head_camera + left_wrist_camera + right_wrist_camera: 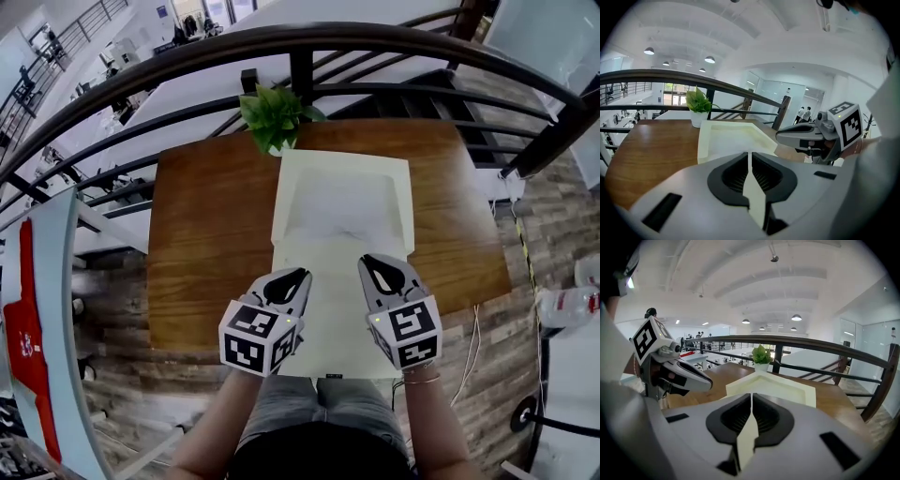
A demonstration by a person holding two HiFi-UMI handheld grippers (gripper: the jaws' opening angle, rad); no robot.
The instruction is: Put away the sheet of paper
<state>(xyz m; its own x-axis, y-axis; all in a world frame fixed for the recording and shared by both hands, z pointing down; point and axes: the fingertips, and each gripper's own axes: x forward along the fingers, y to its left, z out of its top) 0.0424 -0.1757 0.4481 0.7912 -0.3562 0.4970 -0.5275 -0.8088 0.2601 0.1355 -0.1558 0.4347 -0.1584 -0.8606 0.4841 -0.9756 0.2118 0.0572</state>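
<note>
A pale cream sheet of paper (330,309) hangs from the near edge of an open cream tray (283,192) toward my lap. It is gripped on both sides. My left gripper (296,277) is shut on the sheet's left part, my right gripper (372,264) on its right part. In the left gripper view the sheet (757,199) shows edge-on, pinched in the left gripper (750,161), with the tray (708,137) ahead. In the right gripper view the sheet (746,437) is likewise pinched in the right gripper (751,401), short of the tray (806,392).
The tray lies on a brown wooden table (206,244). A small potted plant (275,117) stands at the table's far edge. A dark curved railing (300,42) runs behind it. A person's arms and lap fill the bottom of the head view.
</note>
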